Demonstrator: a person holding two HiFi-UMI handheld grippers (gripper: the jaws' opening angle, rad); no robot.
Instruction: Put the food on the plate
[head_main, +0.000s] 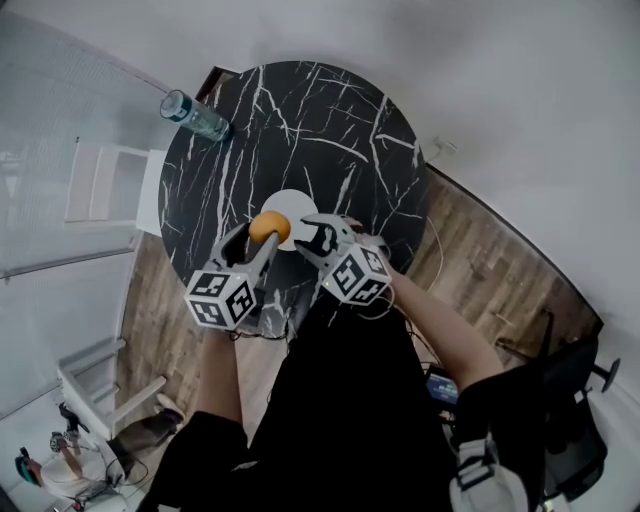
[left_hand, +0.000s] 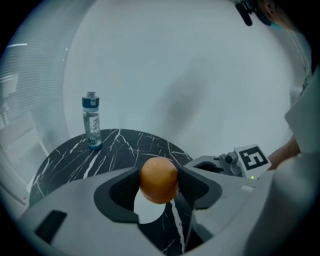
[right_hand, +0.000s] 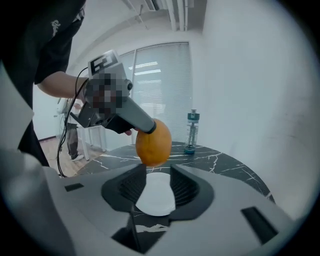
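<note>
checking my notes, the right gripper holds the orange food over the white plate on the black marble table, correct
Not quite. The left gripper holds the orange food, its fingers pressed on both sides, as the left gripper view shows; the right gripper is empty. The food does hang over the white plate on the black marble table.

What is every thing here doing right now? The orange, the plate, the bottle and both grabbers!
orange: held up in the air over the plate, not on it yet.
left gripper: shut on the orange.
right gripper: open, nothing between its jaws.
plate: lying flat on the table, nothing on it.
bottle: standing upright, cap on, near the table's edge.
</note>
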